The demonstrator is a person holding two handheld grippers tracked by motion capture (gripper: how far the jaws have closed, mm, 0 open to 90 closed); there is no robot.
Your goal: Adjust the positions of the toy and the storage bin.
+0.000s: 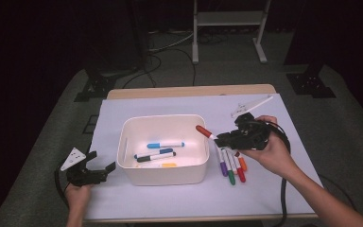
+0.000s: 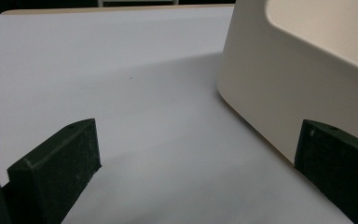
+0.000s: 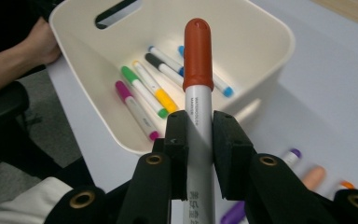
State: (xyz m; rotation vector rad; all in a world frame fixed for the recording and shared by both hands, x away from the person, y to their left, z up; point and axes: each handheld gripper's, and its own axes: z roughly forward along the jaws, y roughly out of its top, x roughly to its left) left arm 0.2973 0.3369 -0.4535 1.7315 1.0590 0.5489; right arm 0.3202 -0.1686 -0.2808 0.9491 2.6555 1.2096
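Note:
My right gripper (image 1: pixel 224 137) (image 3: pixel 198 126) is shut on a white marker with a red-orange cap (image 1: pixel 204 131) (image 3: pixel 198 65). The marker hangs above the right rim of the white bin (image 1: pixel 127 168) (image 3: pixel 265 28), its cap pointing toward the bin. Inside the bin lie several markers, among them a blue one (image 1: pixel 165 144), a black one (image 1: pixel 156 157), a green one (image 3: pixel 142 91) and a magenta one (image 3: pixel 135 109). My left gripper (image 1: pixel 99 168) (image 2: pixel 196 158) rests open on the white sheet just left of the bin, with nothing between its jaws.
Several loose markers (image 1: pixel 232 165) lie on the white sheet (image 1: pixel 260 189) to the right of the bin, under my right hand. The bin's outer wall (image 2: pixel 298 88) stands close beside the left gripper. A person's arm (image 3: pixel 14 60) shows behind the bin.

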